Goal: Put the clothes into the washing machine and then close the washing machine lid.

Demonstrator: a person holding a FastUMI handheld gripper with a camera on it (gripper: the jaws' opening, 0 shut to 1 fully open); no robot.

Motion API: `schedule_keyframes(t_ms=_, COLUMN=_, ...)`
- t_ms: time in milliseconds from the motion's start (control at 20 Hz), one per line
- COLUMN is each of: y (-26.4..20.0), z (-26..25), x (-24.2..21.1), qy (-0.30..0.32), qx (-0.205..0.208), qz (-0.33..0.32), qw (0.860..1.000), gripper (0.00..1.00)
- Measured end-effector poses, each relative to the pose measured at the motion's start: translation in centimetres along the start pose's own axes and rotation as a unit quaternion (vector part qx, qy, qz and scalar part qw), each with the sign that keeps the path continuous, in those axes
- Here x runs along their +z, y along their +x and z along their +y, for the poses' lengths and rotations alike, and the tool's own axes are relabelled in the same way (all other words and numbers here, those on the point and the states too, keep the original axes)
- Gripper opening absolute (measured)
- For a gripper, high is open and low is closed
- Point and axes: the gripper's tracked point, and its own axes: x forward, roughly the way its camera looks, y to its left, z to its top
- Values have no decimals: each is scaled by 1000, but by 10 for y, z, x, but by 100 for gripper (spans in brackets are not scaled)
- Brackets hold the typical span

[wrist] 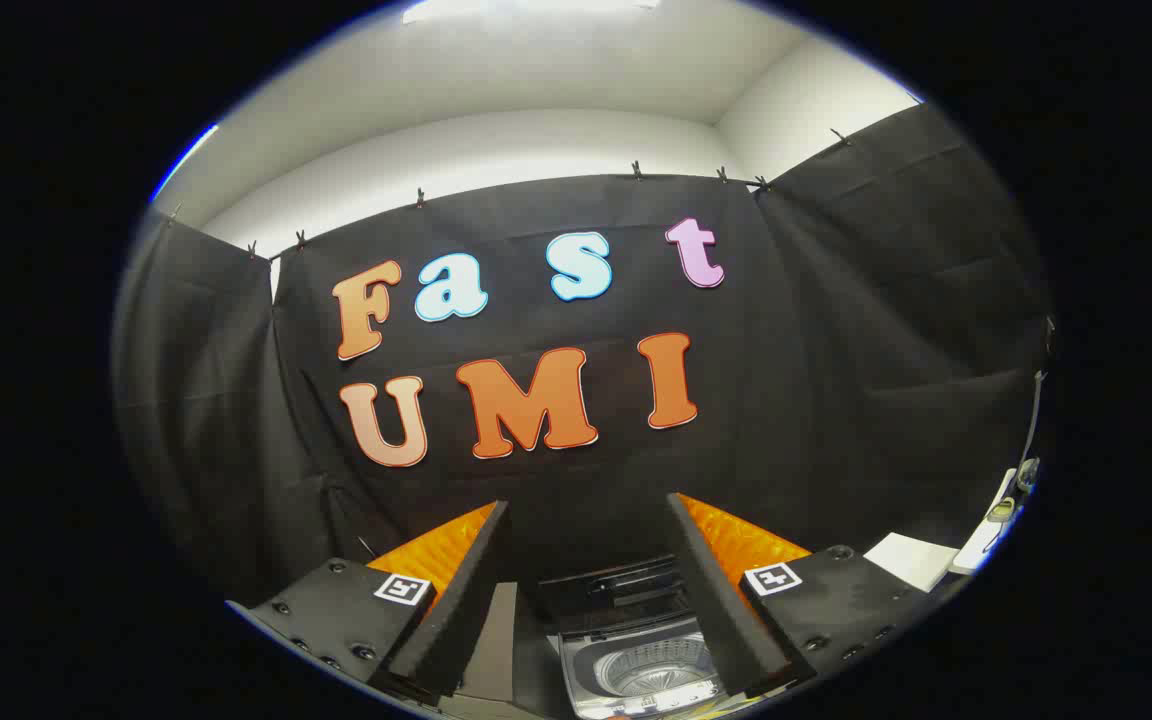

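Gripper (586, 520) spread wide and empty, hovering high so the open washer (641, 665) sits at six o'clock between its fingers.

The gripper (586, 520) stands open, its fingers (466, 590) padded in matt black foam over glossy, ribbed orange plastic. Between them, the washer (641, 670) shows a shiny perforated metal drum and smooth grey plastic rim.

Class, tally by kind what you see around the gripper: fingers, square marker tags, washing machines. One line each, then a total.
Gripper fingers, spread apart: 2
Square marker tags: 2
Washing machine, lid open, between the fingers: 1
Total: 5
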Motion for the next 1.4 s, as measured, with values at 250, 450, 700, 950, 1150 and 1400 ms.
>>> schedule_keyframes(t_ms=250, y=4, z=3, x=-3, qy=-3, qx=-1, qz=2, qw=1000, gripper=98)
schedule_keyframes(t_ms=450, y=6, z=8, x=-7, qy=1, qx=2, qz=8, qw=1000, gripper=98)
schedule_keyframes(t_ms=700, y=8, z=9, x=-9, qy=1, qx=2, qz=11, qw=1000, gripper=98)
schedule_keyframes(t_ms=950, y=9, z=7, x=-10, qy=0, qx=-1, qz=14, qw=1000, gripper=98)
schedule_keyframes(t_ms=1150, y=14, z=8, x=-9, qy=-1, qx=-1, qz=15, qw=1000, gripper=98)
schedule_keyframes(t_ms=1400, y=17, z=17, x=-12, qy=-4, qx=4, qz=18, qw=1000, gripper=98)
